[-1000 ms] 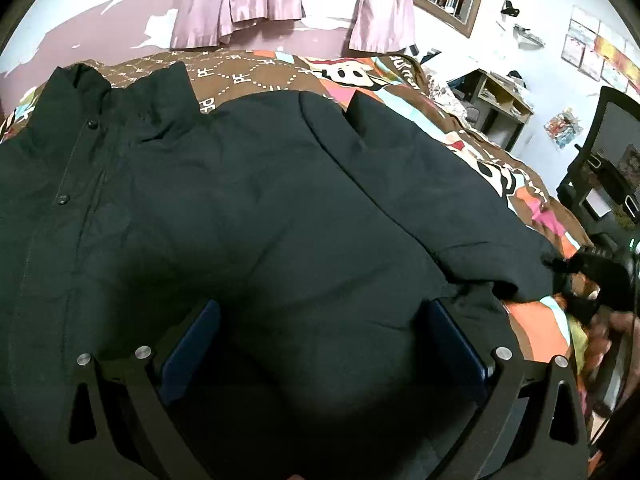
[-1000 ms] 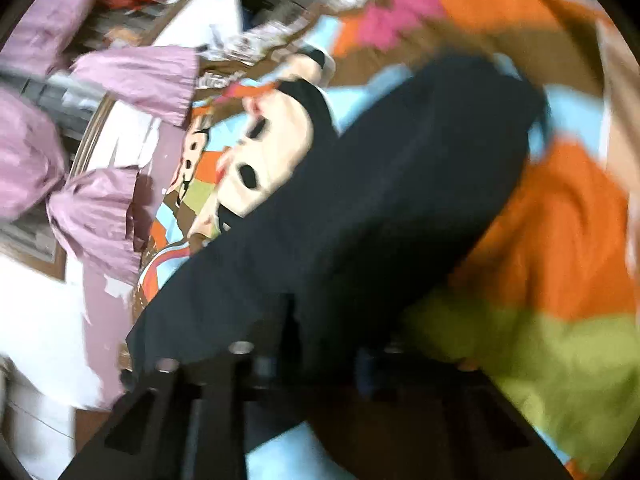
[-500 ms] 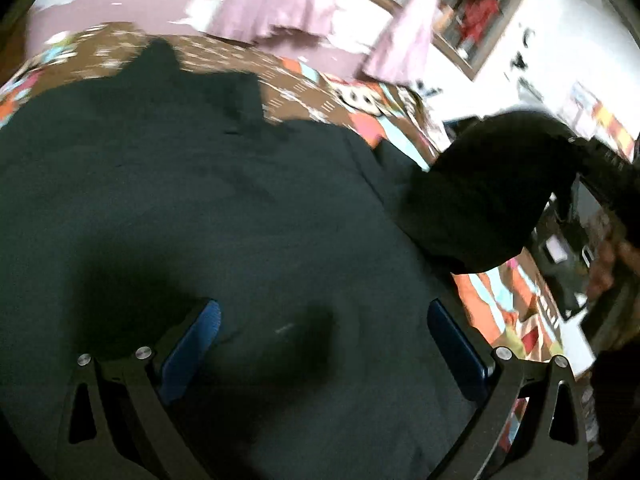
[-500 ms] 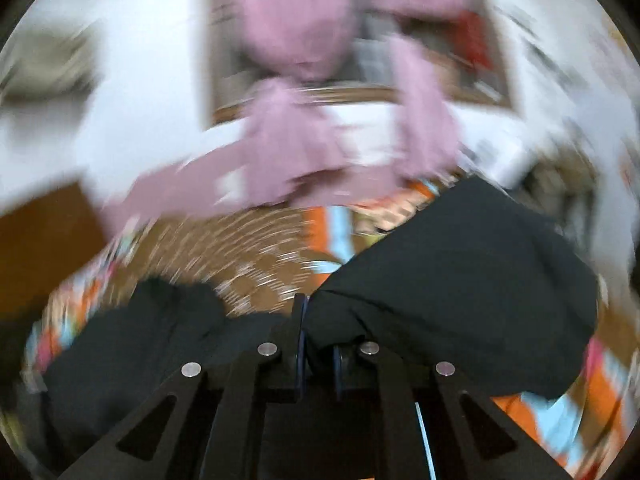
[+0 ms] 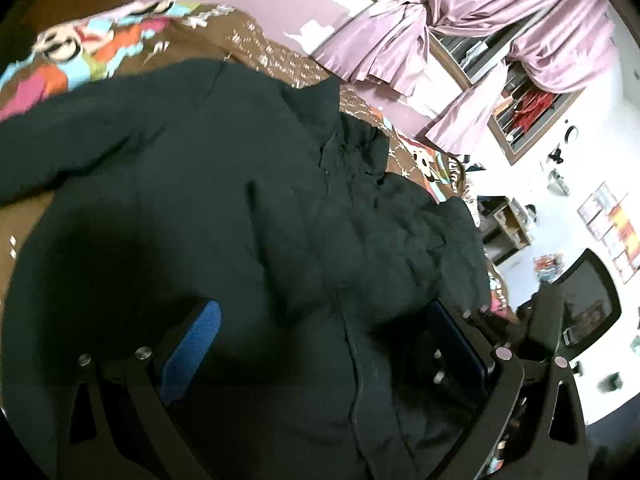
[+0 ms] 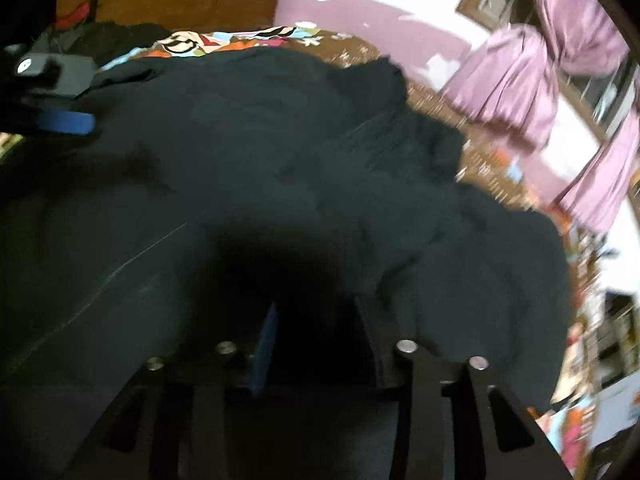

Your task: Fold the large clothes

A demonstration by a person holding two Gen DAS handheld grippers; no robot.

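Black padded jacket [image 5: 248, 240] spread front-up on the bed, directly ahead of and below both hand-held grippers; its collar [image 5: 340, 120] lies at the far end from the left hand-held gripper. One sleeve [image 5: 432, 248] lies folded inward across the jacket body, ahead and to the right of the left hand-held gripper; the other sleeve [image 5: 60, 136] stretches out flat to its far left.

Left hand-held gripper [image 5: 320, 340]: released, blue pads [image 5: 192, 344] set wide apart above the lower jacket panel, nothing between them. Right hand-held gripper [image 6: 316, 332]: jaws opening, the pads apart; only dark jacket cloth lies beneath the gap, and no fold appears pinched.

Step in hand, as judged: the first sleeve fold is laid and let go. The next move probably calls for taking the outstretched sleeve, far left of the left hand-held gripper, and carrying it across the body to match; the bulky padding may spring back unless pressed flat.

Surroundings: patterned bedspread [image 5: 80, 52] under the jacket, pink curtains [image 5: 460, 52] beyond the collar, a dark office chair [image 5: 592, 300] to the right of the left hand-held gripper.
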